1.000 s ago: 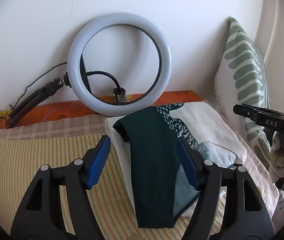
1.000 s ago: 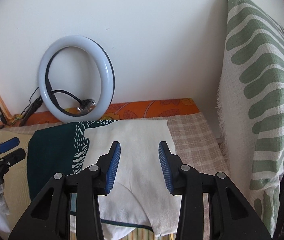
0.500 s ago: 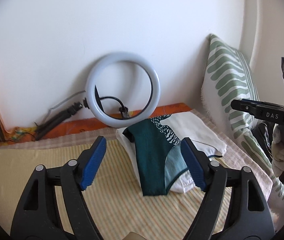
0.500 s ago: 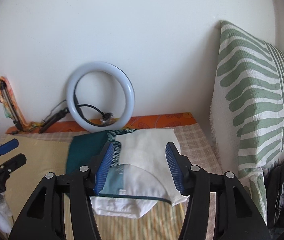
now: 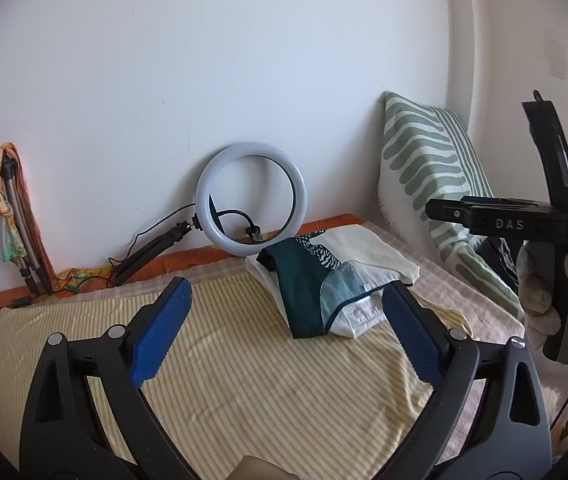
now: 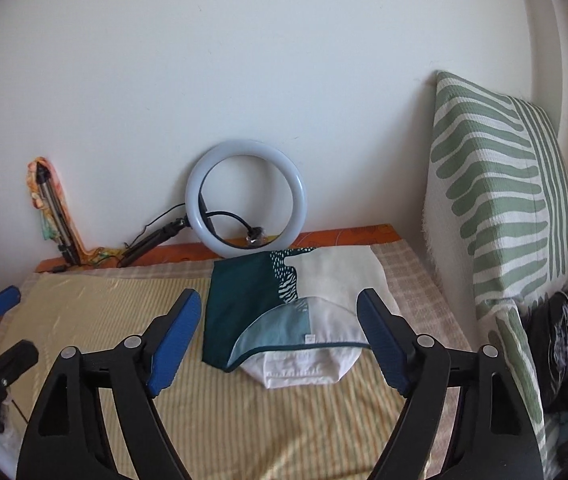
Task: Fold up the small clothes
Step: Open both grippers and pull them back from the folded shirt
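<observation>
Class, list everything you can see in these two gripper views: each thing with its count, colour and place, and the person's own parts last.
folded clothes: one pile, dark green and white, on the striped cloth
striped cloth: one, yellow, covering the bed
ring light: one, white, leaning on the wall
tripod: one, folded, far left against the wall
cushion: one, green and white, upright at right
left gripper: one, black with blue pads, open, empty
right gripper: one, same colours, open, empty
gloved hand: one, pale, holding the right gripper

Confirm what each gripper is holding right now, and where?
Nothing. Left gripper and right gripper are both open and empty; the folded clothes lie untouched.
</observation>
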`<action>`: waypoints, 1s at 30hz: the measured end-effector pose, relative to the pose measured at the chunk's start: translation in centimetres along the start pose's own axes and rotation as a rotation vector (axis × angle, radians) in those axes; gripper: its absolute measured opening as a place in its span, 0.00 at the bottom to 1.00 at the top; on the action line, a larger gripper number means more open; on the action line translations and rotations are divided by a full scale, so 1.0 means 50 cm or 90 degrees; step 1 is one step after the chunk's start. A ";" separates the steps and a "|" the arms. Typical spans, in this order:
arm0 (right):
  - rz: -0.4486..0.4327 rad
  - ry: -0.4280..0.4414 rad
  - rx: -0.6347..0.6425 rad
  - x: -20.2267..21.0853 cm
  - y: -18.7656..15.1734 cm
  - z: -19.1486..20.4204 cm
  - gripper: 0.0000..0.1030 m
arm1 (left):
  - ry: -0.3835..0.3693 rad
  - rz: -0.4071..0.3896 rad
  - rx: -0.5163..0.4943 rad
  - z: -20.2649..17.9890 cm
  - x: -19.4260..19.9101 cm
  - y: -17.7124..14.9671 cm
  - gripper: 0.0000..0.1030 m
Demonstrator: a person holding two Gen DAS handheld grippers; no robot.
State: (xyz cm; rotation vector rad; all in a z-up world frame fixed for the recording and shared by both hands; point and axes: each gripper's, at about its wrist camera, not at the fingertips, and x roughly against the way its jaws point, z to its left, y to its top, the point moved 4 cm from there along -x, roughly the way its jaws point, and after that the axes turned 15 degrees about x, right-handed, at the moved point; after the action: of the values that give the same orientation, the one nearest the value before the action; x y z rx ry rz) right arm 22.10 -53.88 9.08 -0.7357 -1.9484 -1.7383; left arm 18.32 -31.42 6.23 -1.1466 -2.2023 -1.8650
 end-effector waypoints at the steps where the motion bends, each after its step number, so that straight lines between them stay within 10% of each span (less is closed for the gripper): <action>1: 0.003 -0.006 -0.003 0.009 -0.004 0.009 0.78 | 0.000 -0.001 -0.003 0.000 0.010 -0.004 0.97; 30: 0.012 -0.036 -0.032 0.046 -0.138 0.206 0.83 | 0.035 0.026 -0.013 0.076 0.150 -0.141 1.00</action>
State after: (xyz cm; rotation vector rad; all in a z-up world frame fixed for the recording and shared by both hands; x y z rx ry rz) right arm 16.27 -43.97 3.93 -0.8262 -1.9344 -1.7791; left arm 10.61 -24.43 2.80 -1.1201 -2.1201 -1.8829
